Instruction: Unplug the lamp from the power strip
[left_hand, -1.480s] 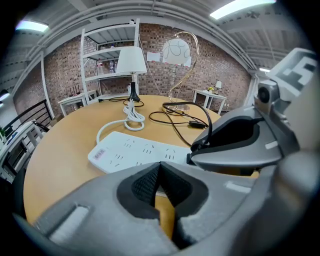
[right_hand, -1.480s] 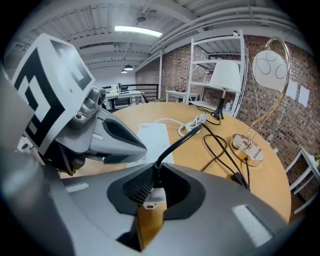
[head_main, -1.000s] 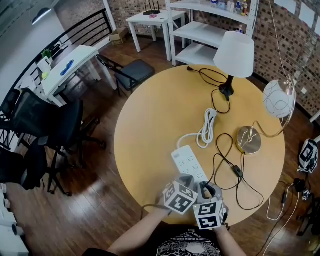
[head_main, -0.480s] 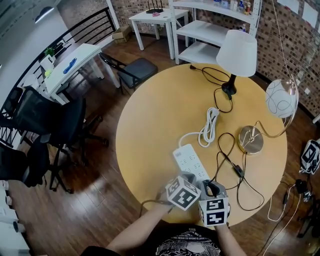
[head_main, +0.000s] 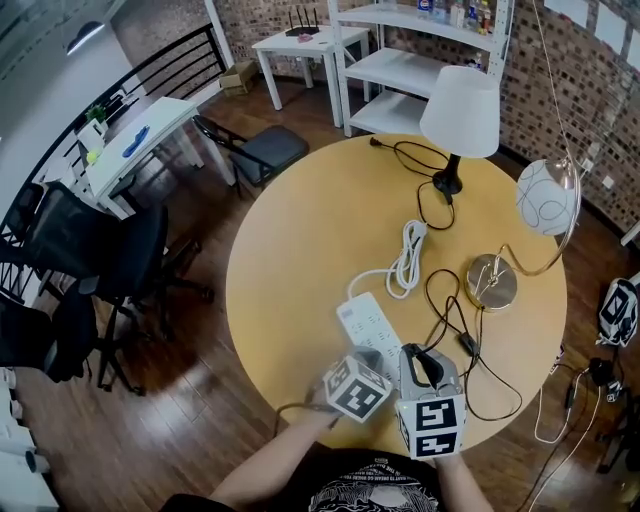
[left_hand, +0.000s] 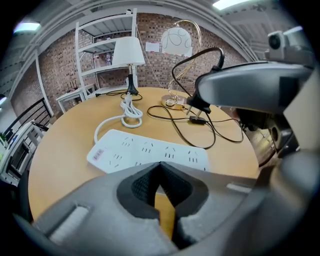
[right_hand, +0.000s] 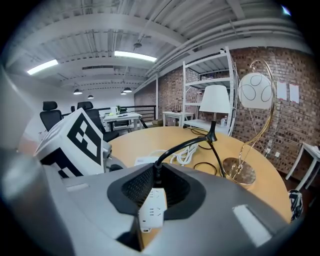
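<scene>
Jaws together, the left gripper (left_hand: 160, 166) pins the power strip (left_hand: 150, 150) near the table's (head_main: 300, 260) edge, steadying it while the right gripper (right_hand: 152, 171) clamps the unplugged black plug (left_hand: 193, 106).

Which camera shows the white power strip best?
The left gripper view: nearly the whole power strip, sockets up, is in sight. The head view hides its near end behind the left gripper; the right gripper view shows only a piece between the jaws.
</scene>
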